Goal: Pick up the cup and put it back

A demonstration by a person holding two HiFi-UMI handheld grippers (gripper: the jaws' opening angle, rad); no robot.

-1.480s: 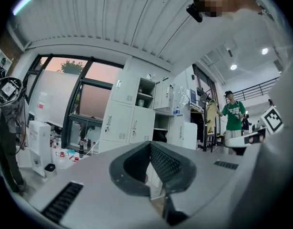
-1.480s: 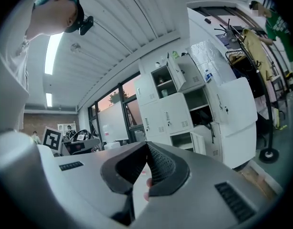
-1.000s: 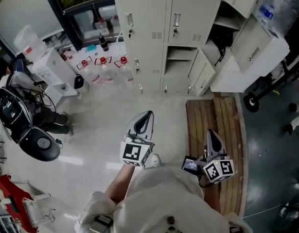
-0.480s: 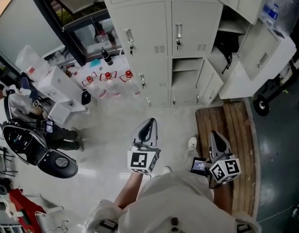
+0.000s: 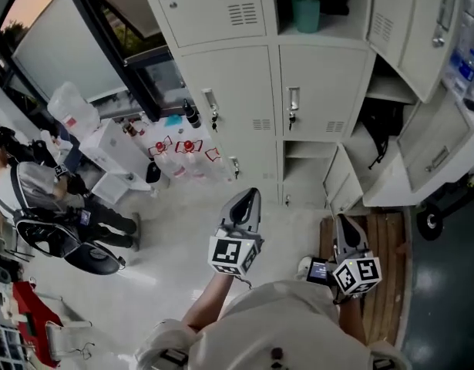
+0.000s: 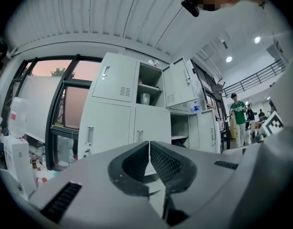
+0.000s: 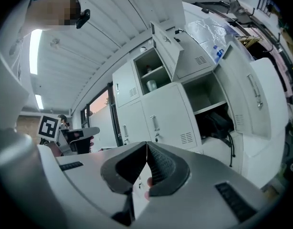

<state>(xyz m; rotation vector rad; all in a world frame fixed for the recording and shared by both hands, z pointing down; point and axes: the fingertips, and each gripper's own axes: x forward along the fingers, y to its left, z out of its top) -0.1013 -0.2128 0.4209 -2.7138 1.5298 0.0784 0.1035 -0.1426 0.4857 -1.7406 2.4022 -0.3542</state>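
Left gripper (image 5: 248, 196) & right gripper (image 5: 341, 222) both have jaws pressed together w/ nothing btwn; teal cup (image 5: 305, 14) stands well ahead & above them in open locker shelf (image 5: 338, 28), prob. light, stiff, slick, so pinch one wall at the rim.

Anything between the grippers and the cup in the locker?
Nothing visible. The cup stands in an open upper compartment, with its door swung aside to the right. Only floor lies between the lockers and the left gripper and right gripper. Both are shut, empty and well short of the shelf.
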